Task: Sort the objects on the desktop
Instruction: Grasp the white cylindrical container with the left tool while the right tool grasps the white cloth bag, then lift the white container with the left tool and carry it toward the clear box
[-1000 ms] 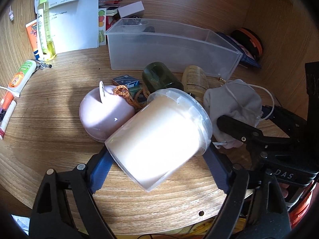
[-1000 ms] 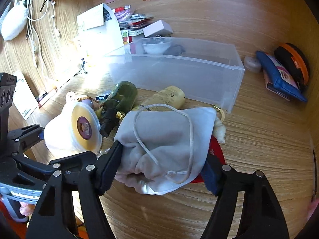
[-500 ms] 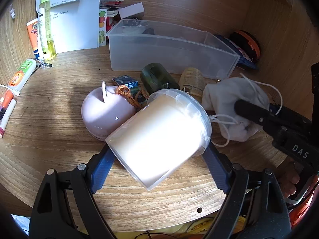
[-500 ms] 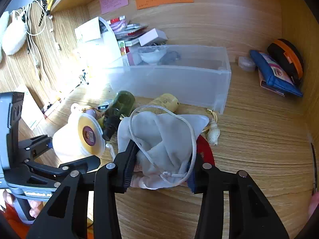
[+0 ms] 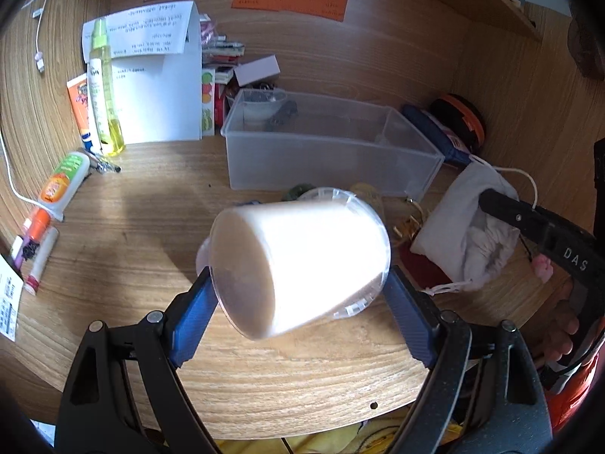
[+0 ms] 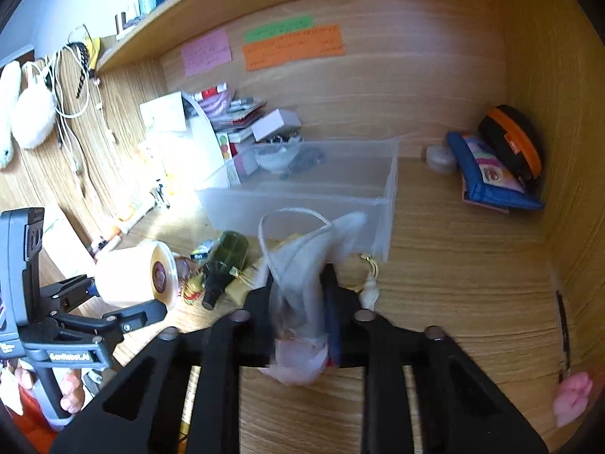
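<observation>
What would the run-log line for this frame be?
left gripper: shut on white tub, lifted | right gripper: shut on drawstring pouch | clear bin: behind both

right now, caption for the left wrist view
Left gripper lifts a white tub before the clear bin.

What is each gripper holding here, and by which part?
Left gripper: white plastic tub, clamped across its sidewall, lifted. Right gripper: white drawstring pouch, pinched across its bunched cloth body.

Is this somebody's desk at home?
Probably a home study desk: coloured sticky notes on the wooden back wall, a shelf above, charging cables hanging at the side, and a clear plastic bin for sorting.
</observation>
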Demonstrator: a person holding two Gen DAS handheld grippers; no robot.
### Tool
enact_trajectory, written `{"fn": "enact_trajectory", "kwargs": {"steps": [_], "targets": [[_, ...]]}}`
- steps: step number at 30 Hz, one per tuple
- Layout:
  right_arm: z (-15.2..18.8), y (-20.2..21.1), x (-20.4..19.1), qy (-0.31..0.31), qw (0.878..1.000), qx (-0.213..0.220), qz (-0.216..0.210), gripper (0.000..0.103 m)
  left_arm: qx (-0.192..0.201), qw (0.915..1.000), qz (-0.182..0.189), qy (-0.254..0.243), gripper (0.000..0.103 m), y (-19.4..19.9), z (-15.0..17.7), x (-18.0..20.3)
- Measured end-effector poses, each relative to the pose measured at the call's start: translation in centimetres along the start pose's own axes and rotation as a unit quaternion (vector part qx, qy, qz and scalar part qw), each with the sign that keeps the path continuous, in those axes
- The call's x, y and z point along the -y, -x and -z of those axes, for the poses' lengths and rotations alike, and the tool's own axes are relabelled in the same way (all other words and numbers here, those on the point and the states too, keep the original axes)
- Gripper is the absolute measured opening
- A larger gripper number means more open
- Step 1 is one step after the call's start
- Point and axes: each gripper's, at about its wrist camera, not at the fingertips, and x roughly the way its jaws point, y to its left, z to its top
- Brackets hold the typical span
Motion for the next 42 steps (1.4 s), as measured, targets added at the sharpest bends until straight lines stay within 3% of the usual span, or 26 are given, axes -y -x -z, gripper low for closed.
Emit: {"fn": "enact_trajectory", "kwargs": {"steps": [6,10,14,21,23,27,30,34,37,39,42], "targets": [[0.1,-0.9,0.0,0.019,1.000,-0.009,0.013,0.013,0.012,0.9999,0.000,0.005,0.085,0.6,-1.0,-0.6],[-1.1,0.5,-0.2,0.030,0.999,0.012,0.009,0.013,0.038,0.9992,-0.005,-0.008,0.061,2.0,-2.3,-0.5],[-2.6,1.9,-1.0,0.051,0.998,0.035,0.021,0.013,0.067,0.9972,-0.017,-0.027,0.061,2.6,-3.3,-0.4],[-2.9,0.9,-1.3,0.052,0.998,0.023,0.017,0.013,0.018,0.9998,-0.002,-0.007,0.063,-0.2,-2.4,-1.9],[-2.8,0.4,-0.8,0.042,0.999,0.014,0.011,0.013,0.010,0.9999,0.010,-0.005,0.082,-0.8,-2.4,-1.9],[-2.7,-0.6,0.2,0.018,1.000,0.004,0.002,0.013,0.000,0.9993,0.018,-0.033,0.088,-2.1,-2.3,-0.8],[-2.7,-0.8,0.7,0.009,1.000,0.001,0.000,0.013,-0.019,0.9956,0.038,-0.084,0.090,-3.7,-2.7,0.3],[-2.7,-1.0,1.3,0.000,1.000,-0.006,-0.001,0.013,-0.047,0.9852,0.035,-0.161,0.090,-6.1,-3.9,0.8],[-2.6,-1.0,1.7,0.000,1.000,-0.007,0.000,0.013,-0.090,0.9799,0.058,-0.168,0.091,-8.6,-5.0,0.2],[-2.6,-1.0,1.9,-0.001,1.000,-0.006,0.001,0.013,-0.122,0.9757,0.094,-0.156,0.091,-10.0,-5.4,-0.2],[-2.8,-1.4,2.5,-0.009,1.000,-0.007,0.000,0.013,-0.137,0.9715,0.115,-0.155,0.091,-11.0,-5.7,0.0]]}}
